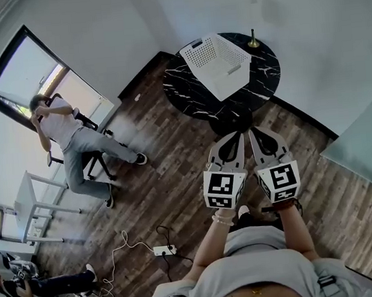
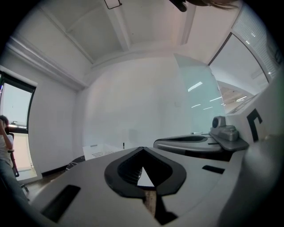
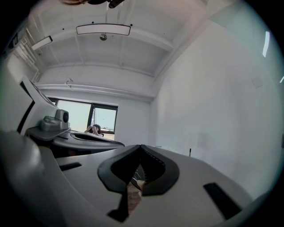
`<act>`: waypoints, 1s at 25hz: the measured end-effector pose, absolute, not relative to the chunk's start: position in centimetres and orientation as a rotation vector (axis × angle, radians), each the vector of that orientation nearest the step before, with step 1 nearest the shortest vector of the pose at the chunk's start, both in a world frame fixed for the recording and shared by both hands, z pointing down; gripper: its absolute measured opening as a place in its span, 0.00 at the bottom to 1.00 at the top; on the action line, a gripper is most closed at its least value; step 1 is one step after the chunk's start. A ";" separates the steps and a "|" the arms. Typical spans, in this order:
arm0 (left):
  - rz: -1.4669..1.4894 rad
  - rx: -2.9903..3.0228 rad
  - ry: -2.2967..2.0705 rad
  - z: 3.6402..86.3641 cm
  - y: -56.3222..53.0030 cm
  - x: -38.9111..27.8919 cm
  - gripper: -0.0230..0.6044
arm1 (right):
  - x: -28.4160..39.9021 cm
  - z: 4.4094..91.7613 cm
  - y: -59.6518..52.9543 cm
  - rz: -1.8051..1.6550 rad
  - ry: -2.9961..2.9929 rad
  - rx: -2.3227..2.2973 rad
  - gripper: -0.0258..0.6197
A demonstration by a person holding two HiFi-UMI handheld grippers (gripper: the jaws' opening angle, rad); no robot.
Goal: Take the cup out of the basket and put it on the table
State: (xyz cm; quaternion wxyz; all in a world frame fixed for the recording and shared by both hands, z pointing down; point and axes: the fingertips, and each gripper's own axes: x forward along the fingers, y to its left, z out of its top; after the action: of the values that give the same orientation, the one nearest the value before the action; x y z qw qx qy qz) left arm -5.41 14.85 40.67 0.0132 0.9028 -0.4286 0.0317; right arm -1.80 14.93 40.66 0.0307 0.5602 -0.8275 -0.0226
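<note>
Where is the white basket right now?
In the head view, the white basket sits on the round black table in the upper middle of the picture, with a small brass object standing just to its right.

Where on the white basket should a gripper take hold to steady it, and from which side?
Probably the top rim of the basket on its near wall, from above on the person's side: it stands upright, open-topped, with a thin rim.

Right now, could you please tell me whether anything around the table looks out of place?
Nothing is spilled or tipped: the white basket sits upright on the round table. Only the power strip and its loose cable trail across the floor.
</note>
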 end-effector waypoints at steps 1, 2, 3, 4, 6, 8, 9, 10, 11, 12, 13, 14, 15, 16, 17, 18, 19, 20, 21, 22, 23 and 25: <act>0.100 2.813 -1.329 40.8 14.6 -5.7 0.05 | -2.1 40.7 14.7 -0.074 -2.544 1.731 0.05; 0.103 2.812 -1.325 41.0 14.4 -6.1 0.05 | -2.4 40.7 14.5 -0.078 -2.538 1.735 0.05; 0.105 2.813 -1.323 41.0 14.3 -6.4 0.05 | -2.7 40.8 14.4 -0.082 -2.532 1.737 0.05; 0.107 2.813 -1.323 41.1 14.1 -6.7 0.05 | -3.0 40.9 14.3 -0.085 -2.527 1.738 0.05; 0.111 2.809 -1.316 41.3 13.8 -7.3 0.05 | -3.6 41.1 14.1 -0.084 -2.519 1.737 0.05; 0.110 2.804 -1.305 41.7 13.5 -7.7 0.04 | -4.0 41.4 13.9 -0.079 -2.514 1.732 0.05; 0.108 2.801 -1.302 41.8 13.4 -7.9 0.05 | -4.2 41.5 13.8 -0.076 -2.512 1.730 0.05; 0.106 2.799 -1.301 41.8 13.3 -8.1 0.05 | -4.4 41.7 13.7 -0.073 -2.511 1.729 0.05; 0.107 2.797 -1.301 41.9 13.3 -8.2 0.04 | -4.6 41.8 13.7 -0.070 -2.510 1.728 0.05; 0.108 2.795 -1.301 42.0 13.2 -8.4 0.05 | -4.7 41.8 13.7 -0.067 -2.511 1.727 0.05; 0.109 2.793 -1.302 42.0 13.2 -8.5 0.05 | -4.8 41.8 13.6 -0.062 -2.514 1.727 0.05; 0.108 2.792 -1.303 42.0 13.2 -8.6 0.05 | -5.0 41.7 13.6 -0.056 -2.518 1.726 0.05; 0.106 2.790 -1.303 42.0 13.1 -8.7 0.05 | -5.1 41.6 13.5 -0.050 -2.522 1.726 0.05; 0.106 2.788 -1.303 42.1 13.0 -8.7 0.05 | -5.3 41.6 13.4 -0.045 -2.526 1.723 0.05; 0.106 2.786 -1.302 42.1 12.9 -8.8 0.05 | -5.4 41.5 13.3 -0.041 -2.530 1.720 0.05; 0.106 2.783 -1.301 42.0 12.8 -8.8 0.04 | -5.5 41.5 13.2 -0.040 -2.532 1.716 0.05; 0.106 2.781 -1.301 42.0 12.6 -8.8 0.04 | -5.5 41.5 13.0 -0.041 -2.534 1.713 0.05; 0.104 2.779 -1.302 41.8 12.4 -8.8 0.05 | -5.5 41.5 12.8 -0.041 -2.534 1.711 0.05; 0.102 2.778 -1.304 41.8 12.2 -8.8 0.05 | -5.4 41.7 12.6 -0.042 -2.531 1.710 0.05; 0.101 2.778 -1.305 41.7 11.9 -8.8 0.05 | -5.4 41.9 12.3 -0.042 -2.528 1.709 0.05; 0.101 2.777 -1.307 41.7 11.6 -8.8 0.04 | -5.3 42.1 12.0 -0.039 -2.525 1.707 0.05; 0.105 2.776 -1.306 41.8 11.1 -8.8 0.05 | -5.3 42.1 11.3 -0.035 -2.528 1.702 0.05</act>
State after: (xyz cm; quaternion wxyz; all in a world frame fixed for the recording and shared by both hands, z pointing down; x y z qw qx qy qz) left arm -8.76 11.08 41.76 0.0361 0.9037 -0.4253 0.0341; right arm -5.34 11.33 42.11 0.0470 0.5579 -0.8285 -0.0115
